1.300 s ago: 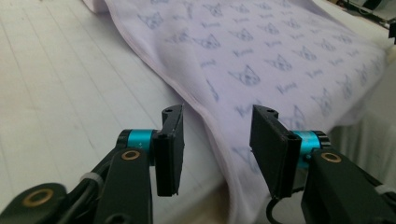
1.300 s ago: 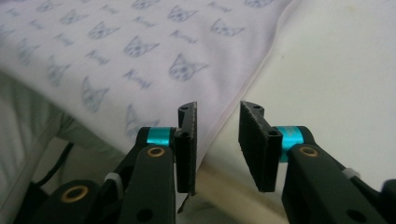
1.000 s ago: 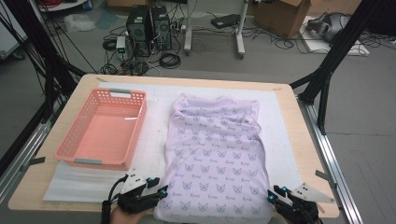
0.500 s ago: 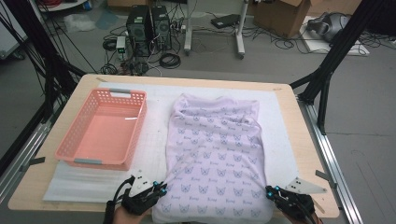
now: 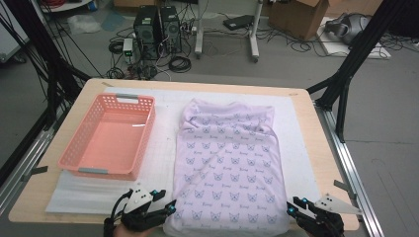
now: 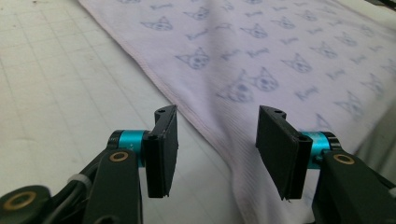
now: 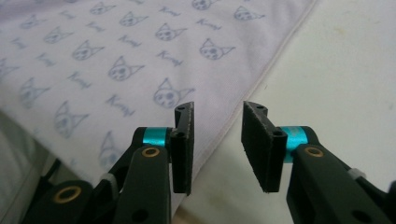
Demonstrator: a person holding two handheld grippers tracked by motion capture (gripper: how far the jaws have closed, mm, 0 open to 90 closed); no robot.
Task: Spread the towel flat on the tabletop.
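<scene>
Straddling garment (image 5: 230,168) side hems | left tool (image 5: 168,207) open | right tool (image 5: 291,210) open | jaws just reopened, nothing clamped

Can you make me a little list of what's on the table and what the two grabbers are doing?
cloth: pale purple cloth with cat faces, lying flat on the white mat
basket: pink basket, left of the cloth, nothing seen inside
left gripper: jaws have just been opening, over the cloth's near left edge, not pinching it
right gripper: jaws have just been opening, over the cloth's near right edge, not pinching it
table: wooden table
</scene>
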